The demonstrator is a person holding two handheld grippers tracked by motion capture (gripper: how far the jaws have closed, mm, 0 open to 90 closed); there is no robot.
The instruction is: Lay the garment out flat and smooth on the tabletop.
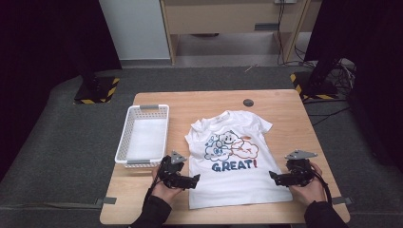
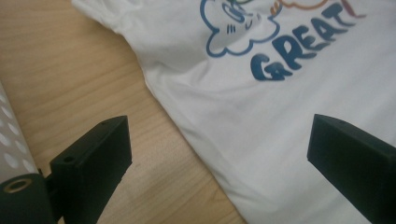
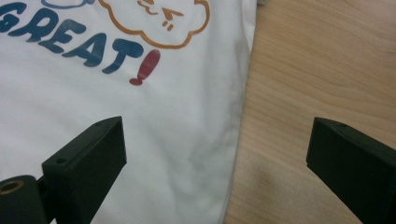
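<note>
Straddling the T-shirt (image 1: pixel 237 161) side edges, our 2 grippers, left (image 1: pixel 192 181) and right (image 1: pixel 275 178), gape; grabbing 1 layer risks bunching.

The left gripper (image 2: pixel 219 154) has its two black jaws spread wide apart at the bottom of the frame, one at lower left over bare wooden table (image 2: pixel 60 70), the other at lower right over a white T-shirt (image 2: pixel 280 121). The shirt's side edge runs diagonally from the upper left down to the bottom centre, passing between the jaws. Blue lettering reading GREAT (image 2: pixel 303 46) and a blue cartoon cloud (image 2: pixel 238 28) sit at the top, and a white perforated basket (image 2: pixel 9 140) shows at the left edge.
</note>
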